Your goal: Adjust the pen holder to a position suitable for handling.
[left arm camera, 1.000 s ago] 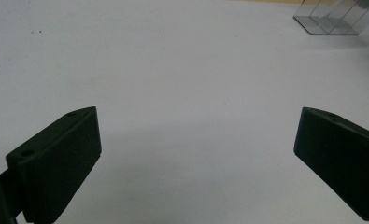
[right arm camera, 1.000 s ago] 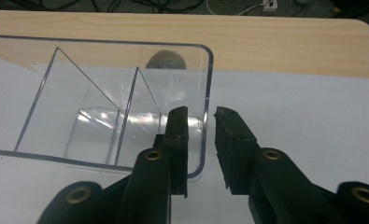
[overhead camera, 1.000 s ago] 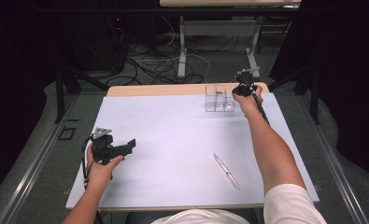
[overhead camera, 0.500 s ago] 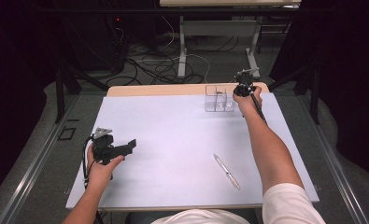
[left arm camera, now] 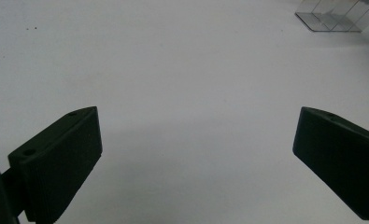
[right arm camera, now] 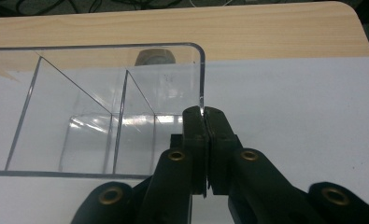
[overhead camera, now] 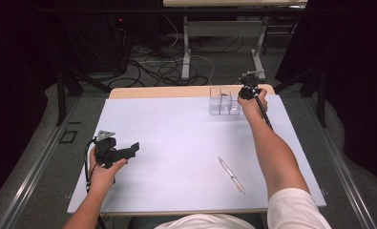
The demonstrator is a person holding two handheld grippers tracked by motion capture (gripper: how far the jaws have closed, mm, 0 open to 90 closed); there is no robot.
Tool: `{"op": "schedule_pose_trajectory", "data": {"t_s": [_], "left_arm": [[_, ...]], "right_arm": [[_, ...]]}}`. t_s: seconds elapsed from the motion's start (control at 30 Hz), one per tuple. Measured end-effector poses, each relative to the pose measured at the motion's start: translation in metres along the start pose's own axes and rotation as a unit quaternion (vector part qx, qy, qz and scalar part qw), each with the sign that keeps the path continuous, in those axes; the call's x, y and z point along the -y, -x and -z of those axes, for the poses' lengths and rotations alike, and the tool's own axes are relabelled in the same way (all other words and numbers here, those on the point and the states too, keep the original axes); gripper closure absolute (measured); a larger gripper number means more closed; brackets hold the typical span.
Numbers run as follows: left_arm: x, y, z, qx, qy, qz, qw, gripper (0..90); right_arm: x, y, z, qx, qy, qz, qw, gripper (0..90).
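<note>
At the far right of the table [overhead camera: 176, 124], the right gripper [right arm camera: 203, 114] has just been closing and now pinches the thin side wall of the clear organiser [right arm camera: 107, 107], its jaws pressed together on the rim. The organiser is a transparent box with see-through dividers, standing on the white sheet just before the bare wooden edge. Well apart, the left gripper [overhead camera: 134, 148] rests with jaws spread wide, nothing between them, and a pen [overhead camera: 232, 175] lies nearer the person.

My box [right arm camera: 102, 116] is clear glossy plastic w/ smooth walls. My jaws are matt black plastic (brass-looking rivets). Sheet [overhead camera: 176, 143] looks like matt white paper; table [right arm camera: 219, 28] edge is pale wood, smooth. Pen [overhead camera: 232, 175] shiny, metal-ish.
</note>
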State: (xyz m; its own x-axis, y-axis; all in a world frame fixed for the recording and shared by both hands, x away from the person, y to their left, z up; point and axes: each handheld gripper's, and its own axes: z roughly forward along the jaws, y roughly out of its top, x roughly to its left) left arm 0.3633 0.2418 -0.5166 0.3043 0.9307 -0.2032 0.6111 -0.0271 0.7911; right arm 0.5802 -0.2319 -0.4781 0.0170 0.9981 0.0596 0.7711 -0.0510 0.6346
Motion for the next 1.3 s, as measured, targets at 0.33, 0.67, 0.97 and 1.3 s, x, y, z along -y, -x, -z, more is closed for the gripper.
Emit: {"op": "schedule_pose_trajectory", "data": {"t_s": [0.33, 0.67, 0.97, 1.3], "left_arm": [[-0.001, 0.003, -0.002, 0.006, -0.007, -0.009, 0.9999, 1.1], [-0.002, 0.008, -0.005, 0.013, -0.014, -0.025, 0.9995, 1.2], [-0.002, 0.01, -0.003, 0.011, -0.013, -0.025, 0.9995, 1.1], [-0.002, 0.009, -0.004, 0.01, -0.014, -0.024, 0.9996, 1.1]], "right_arm": [[0.013, -0.002, 0.018, -0.01, -0.023, 0.011, 0.9996, 88.5], [0.042, 0.002, 0.043, -0.034, -0.037, 0.01, 0.9987, 88.2], [0.066, 0.005, 0.062, -0.058, -0.042, 0.017, 0.9973, 87.5], [0.078, 0.01, 0.067, -0.085, -0.038, 0.0, 0.9956, 84.9]]}}
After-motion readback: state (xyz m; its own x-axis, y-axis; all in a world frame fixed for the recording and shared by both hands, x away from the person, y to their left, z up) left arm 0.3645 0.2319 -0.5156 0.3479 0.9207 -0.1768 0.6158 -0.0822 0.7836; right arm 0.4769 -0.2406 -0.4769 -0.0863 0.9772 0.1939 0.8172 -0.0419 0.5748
